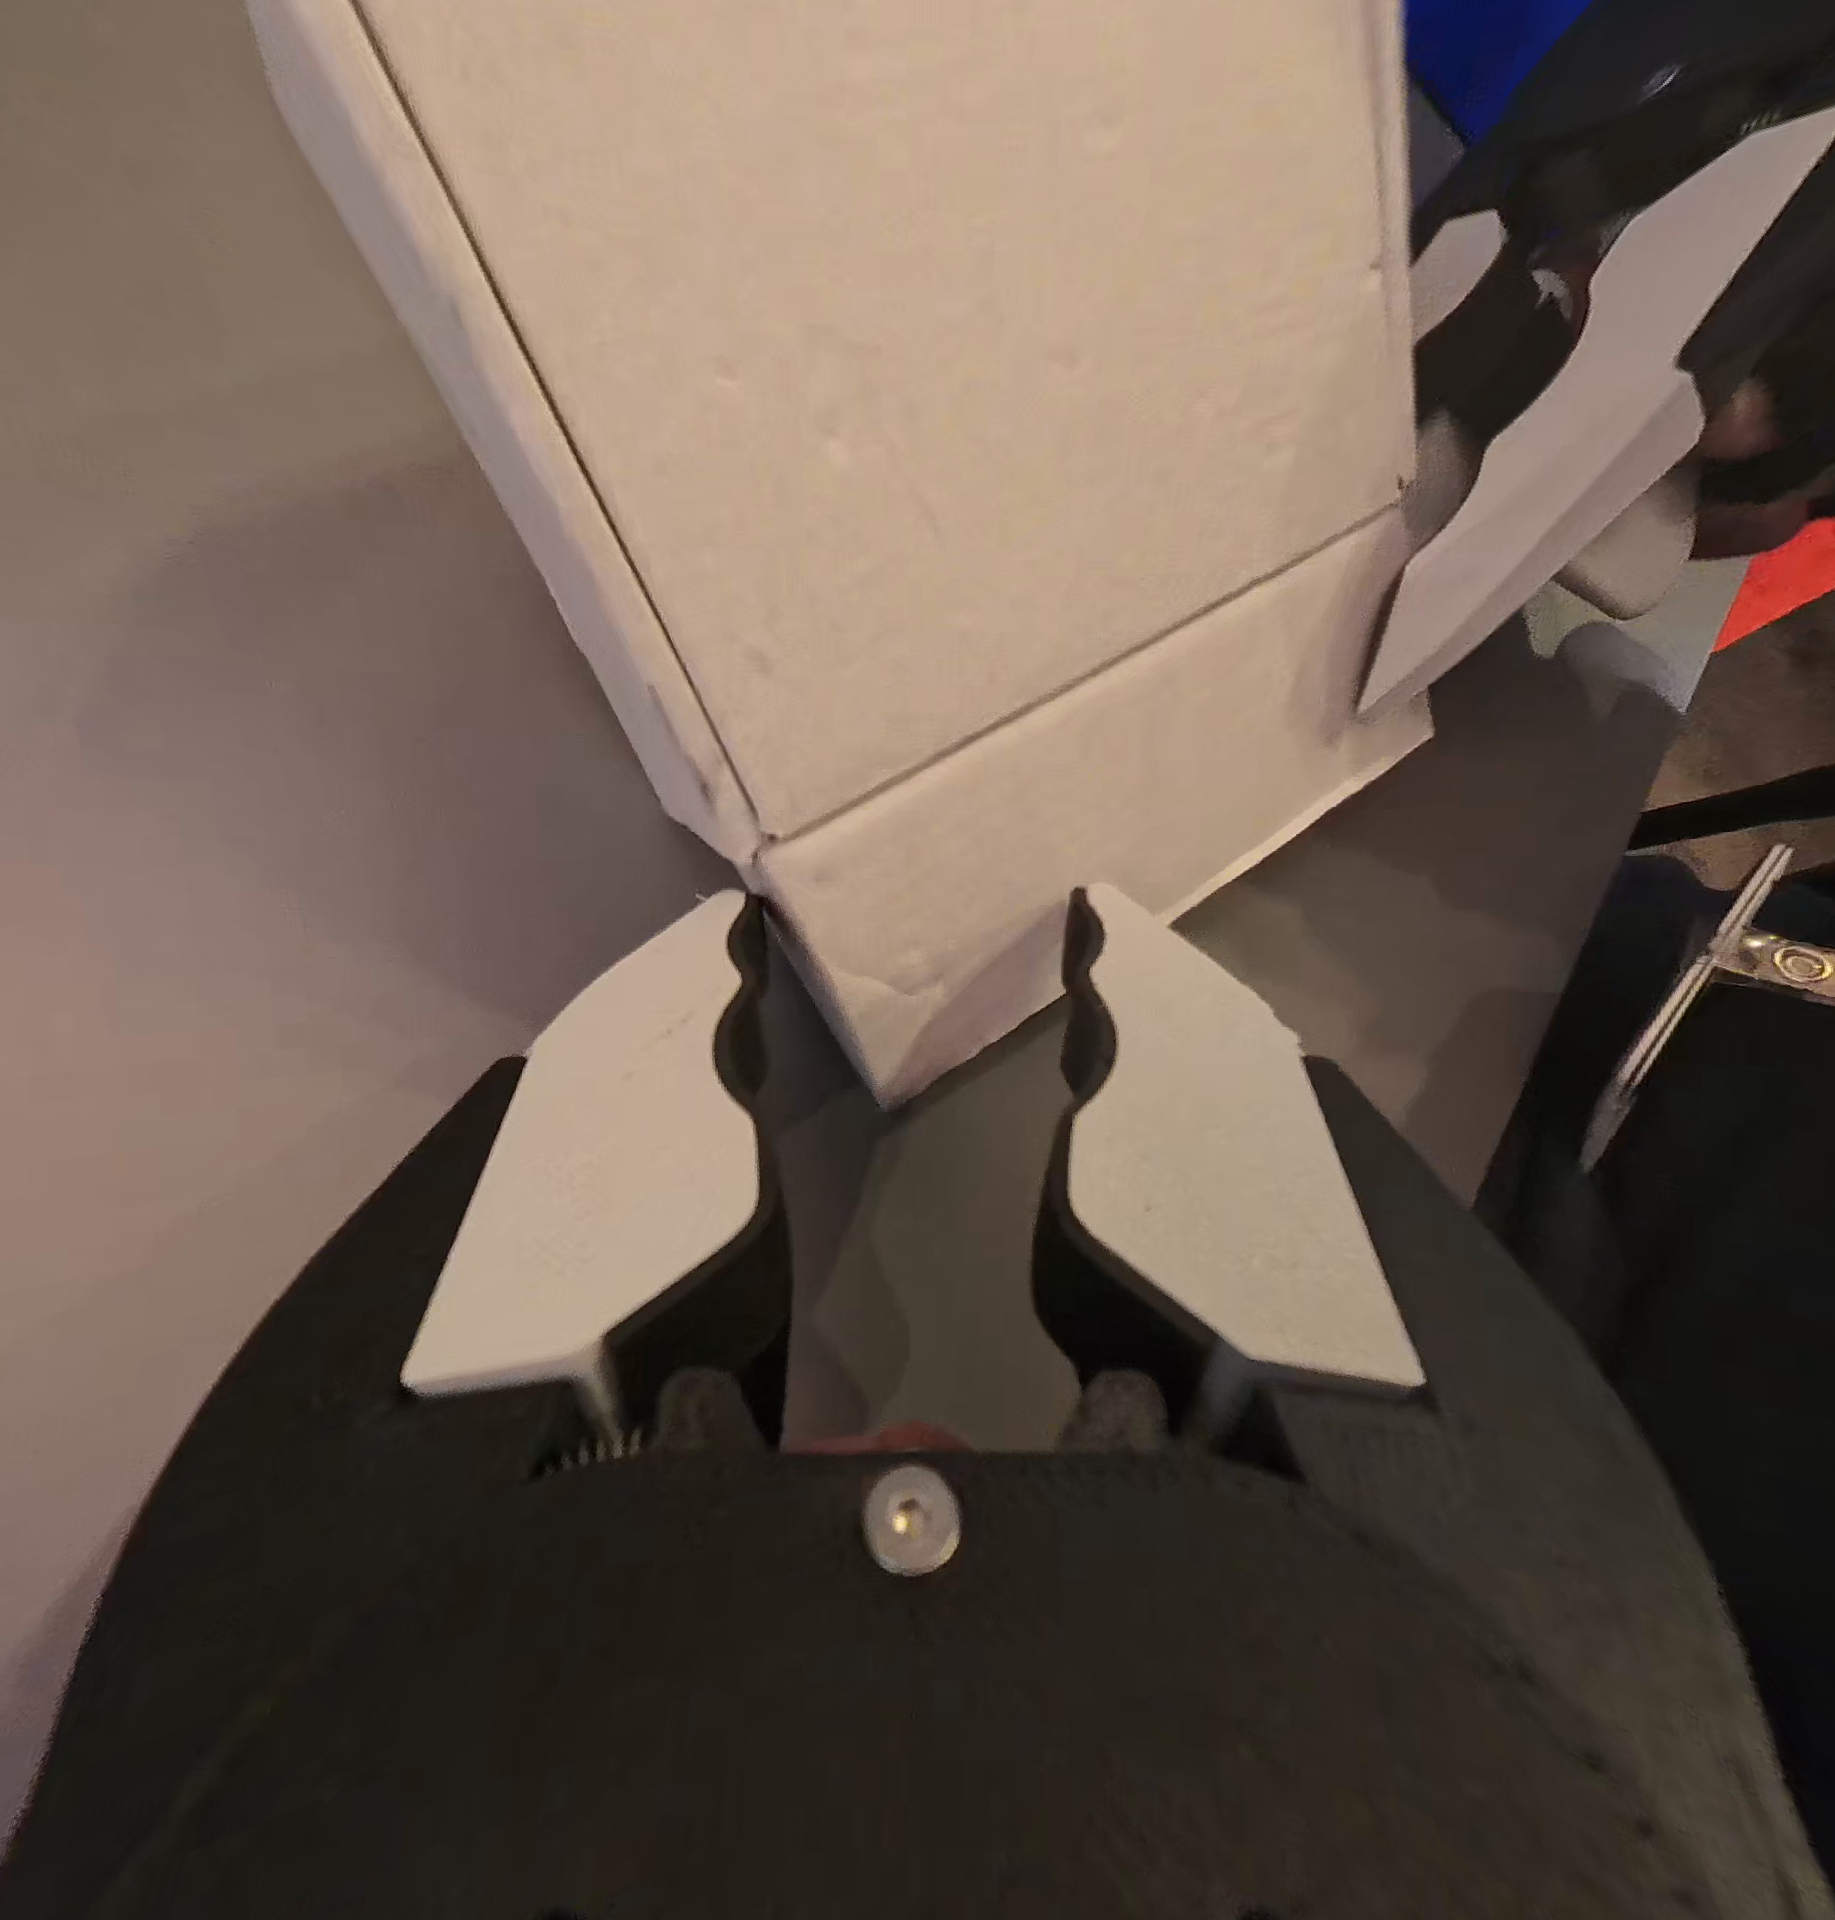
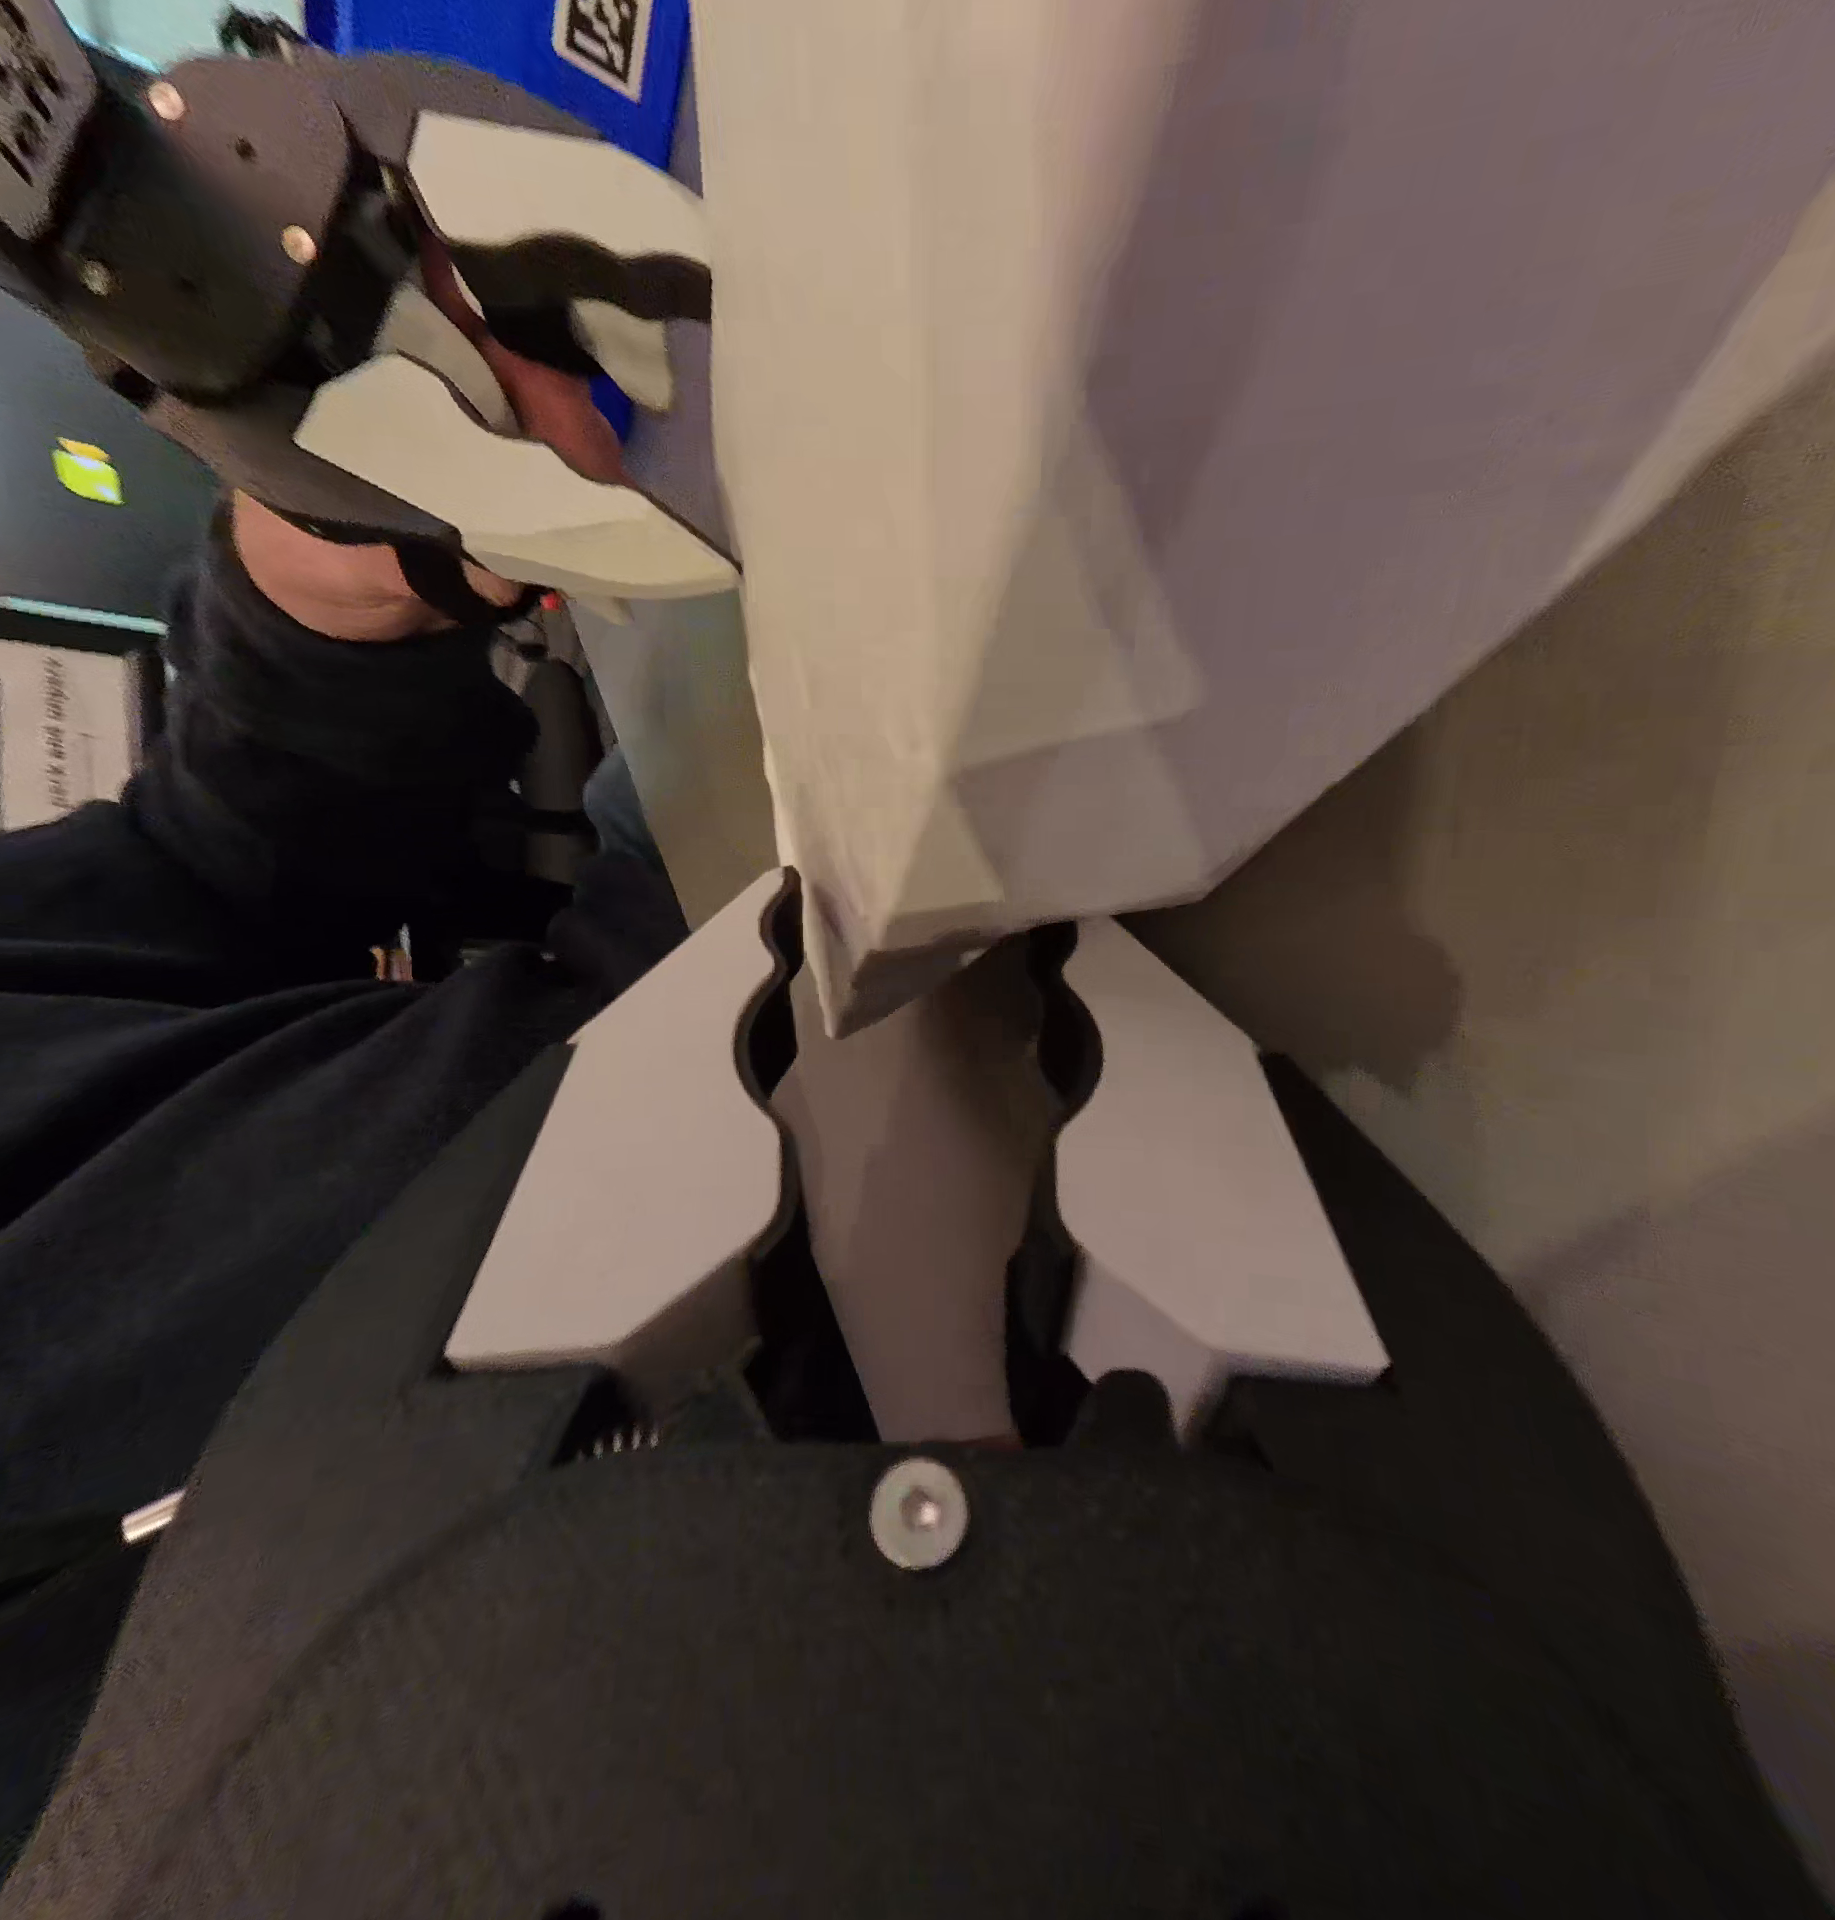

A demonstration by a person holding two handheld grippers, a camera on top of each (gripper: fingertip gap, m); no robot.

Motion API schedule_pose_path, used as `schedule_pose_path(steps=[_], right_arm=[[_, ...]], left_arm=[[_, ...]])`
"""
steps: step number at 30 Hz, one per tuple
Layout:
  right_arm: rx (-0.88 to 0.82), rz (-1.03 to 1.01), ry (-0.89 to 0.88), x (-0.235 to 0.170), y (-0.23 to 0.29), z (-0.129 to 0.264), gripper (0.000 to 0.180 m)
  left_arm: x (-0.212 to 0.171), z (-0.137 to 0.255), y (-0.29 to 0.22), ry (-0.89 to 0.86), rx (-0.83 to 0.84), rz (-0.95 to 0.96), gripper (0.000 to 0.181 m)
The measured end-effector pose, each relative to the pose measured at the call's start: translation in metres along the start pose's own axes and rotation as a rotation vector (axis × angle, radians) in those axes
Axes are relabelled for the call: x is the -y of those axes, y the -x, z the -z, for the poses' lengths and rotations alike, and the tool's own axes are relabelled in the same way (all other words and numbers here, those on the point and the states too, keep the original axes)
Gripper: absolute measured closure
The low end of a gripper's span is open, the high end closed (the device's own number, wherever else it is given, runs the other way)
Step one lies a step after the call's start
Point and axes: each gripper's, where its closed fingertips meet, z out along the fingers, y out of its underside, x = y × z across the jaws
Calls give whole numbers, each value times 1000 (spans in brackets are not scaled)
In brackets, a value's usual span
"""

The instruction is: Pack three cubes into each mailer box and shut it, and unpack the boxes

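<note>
Now, operator:
Box: your white mailer box [image 1: 892,416] is tilted, its lower corner poking between your left gripper [image 1: 913,914] fingers.
Left claw: spread, with the corner touching the left pad and a gap at the right one.
Right claw: your right gripper [image 2: 928,920] is spread too, with a box corner between its tips.
Edges: the lid seam [image 1: 1079,675] looks shut.
Room: bare grey table [image 1: 165,727] lies left of the box.
Cubes: not visible.
</note>
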Motion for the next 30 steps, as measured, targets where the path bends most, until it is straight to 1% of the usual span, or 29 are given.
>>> schedule_pose_path(steps=[3,5,12,13,14,15,17,21,25,30], right_arm=[[-30,21,16,-2,-1,5,132],[-42,37,29,-4,1,8,124],[-92,75,77,-18,2,17,123],[-94,81,76,-19,3,17,123],[-87,88,62,-17,5,18,128],[-81,99,47,-16,7,19,130],[-97,126,52,-17,7,17,130],[-96,117,33,-15,6,14,140],[-99,112,18,-13,3,17,138],[-155,127,31,-14,-5,21,136]], left_arm=[[7,3,1,-2,-8,-5,127],[9,4,2,0,-14,-6,128],[8,3,-1,14,-19,-6,130],[8,3,-2,14,-20,-4,130],[8,3,-2,15,-19,-3,131],[7,3,-3,15,-19,-1,131],[7,4,-5,15,-18,7,131],[5,4,-6,16,-8,16,131],[3,5,-8,10,-9,22,131],[3,3,-6,9,-4,11,133]])
